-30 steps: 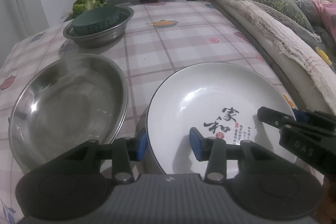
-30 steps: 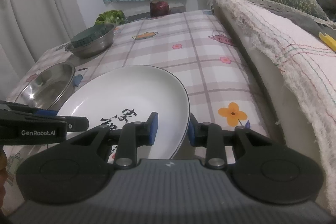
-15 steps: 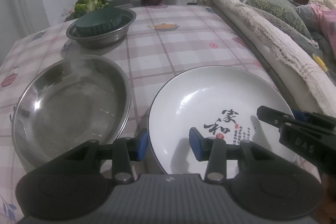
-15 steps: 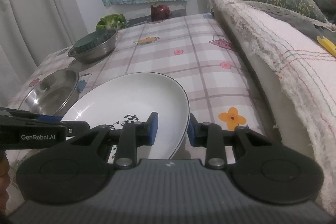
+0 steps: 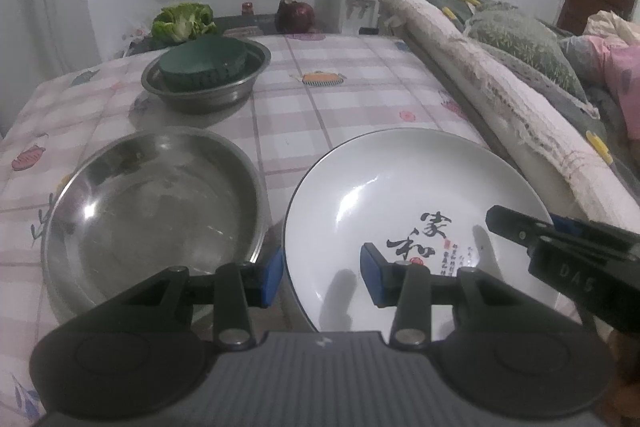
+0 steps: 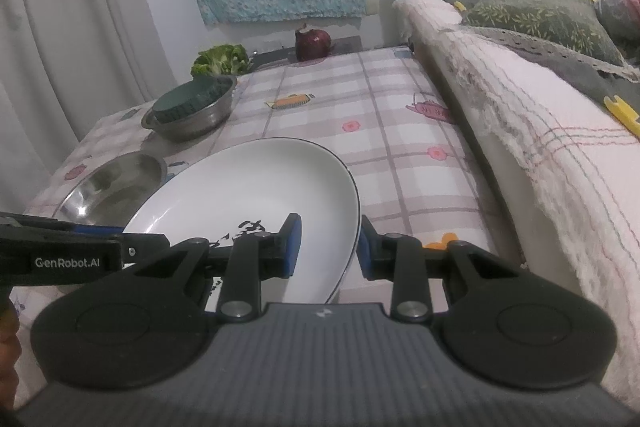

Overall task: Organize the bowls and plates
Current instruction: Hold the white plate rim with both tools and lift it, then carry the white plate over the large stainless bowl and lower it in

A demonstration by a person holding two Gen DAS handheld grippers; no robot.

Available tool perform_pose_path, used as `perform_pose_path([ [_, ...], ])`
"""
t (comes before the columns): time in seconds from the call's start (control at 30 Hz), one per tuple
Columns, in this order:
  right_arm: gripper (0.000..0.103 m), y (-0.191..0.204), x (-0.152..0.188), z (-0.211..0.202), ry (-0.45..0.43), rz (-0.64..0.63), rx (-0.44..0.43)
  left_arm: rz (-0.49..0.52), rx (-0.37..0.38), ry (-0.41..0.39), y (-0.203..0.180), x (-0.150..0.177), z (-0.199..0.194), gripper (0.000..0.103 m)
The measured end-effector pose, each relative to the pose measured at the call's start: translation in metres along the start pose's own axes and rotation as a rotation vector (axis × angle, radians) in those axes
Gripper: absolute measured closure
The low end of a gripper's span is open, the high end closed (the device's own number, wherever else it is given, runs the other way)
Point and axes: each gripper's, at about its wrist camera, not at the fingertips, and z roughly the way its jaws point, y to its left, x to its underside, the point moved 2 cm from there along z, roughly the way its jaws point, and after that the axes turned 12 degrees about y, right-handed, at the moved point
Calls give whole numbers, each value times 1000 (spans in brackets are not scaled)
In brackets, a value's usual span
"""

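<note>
A white plate (image 5: 404,195) with black characters is held above the table, lifted and tilted. My left gripper (image 5: 322,277) straddles its near left rim, one pad inside and one outside. My right gripper (image 6: 326,247) straddles its right rim the same way; the plate also shows in the right wrist view (image 6: 256,187). Both jaws are closed on the rim. A large steel bowl (image 5: 152,203) sits on the table just left of the plate. A smaller steel bowl (image 5: 208,79) with a dark green basket (image 5: 202,61) inside stands farther back.
The table has a checked cloth (image 5: 340,99). Green lettuce (image 5: 184,21) and a red onion (image 5: 296,15) lie at the far edge. A sofa with a cream blanket (image 5: 500,99) runs along the right side. A curtain (image 6: 72,27) hangs at left.
The plate has risen with both grippers on its rim; the table and bowls look lower and farther away in both views.
</note>
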Motion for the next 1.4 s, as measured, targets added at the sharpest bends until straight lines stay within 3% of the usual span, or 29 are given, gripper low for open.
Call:
perform_pose_path([
  [0.37, 74, 25, -11, -8, -28, -35, -19, -44, -8, -38, 24, 0, -17, 61],
  [0.73, 74, 76, -23, 6, -21, -99, -42, -123, -19, -56, 75, 2, -24, 63],
  [0.77, 74, 80, -23, 7, -19, -98, -49, -132, -15, -57, 81, 1, -24, 64],
  [0.8, 74, 85, -25, 8, -16, -101, -53, -130, 13, -71, 85, 1, -25, 84],
  [0.87, 78, 97, -29, 12, -15, -119, -63, -123, 100, -75, 89, -1, -30, 87],
  [0.9, 82, 103, -31, 13, -10, -127, -85, -103, 97, -91, 86, -1, -33, 85],
  [0.97, 79, 123, -35, 17, 2, -171, -113, -65, 62, -125, 82, 0, -36, 85],
  [1.07, 79, 153, -38, 29, 4, -257, -66, -103, 69, -113, 101, 3, -36, 77],
  [1.13, 80, 157, -48, 31, -3, -234, -79, -124, 44, -110, 119, 4, -38, 75],
  [1.3, 80, 156, -66, 23, -46, -214, -75, -188, -6, -145, 153, 9, -47, 52],
  [1.4, 80, 155, -60, 24, -28, -197, -81, -197, -31, -143, 164, 15, -46, 48],
])
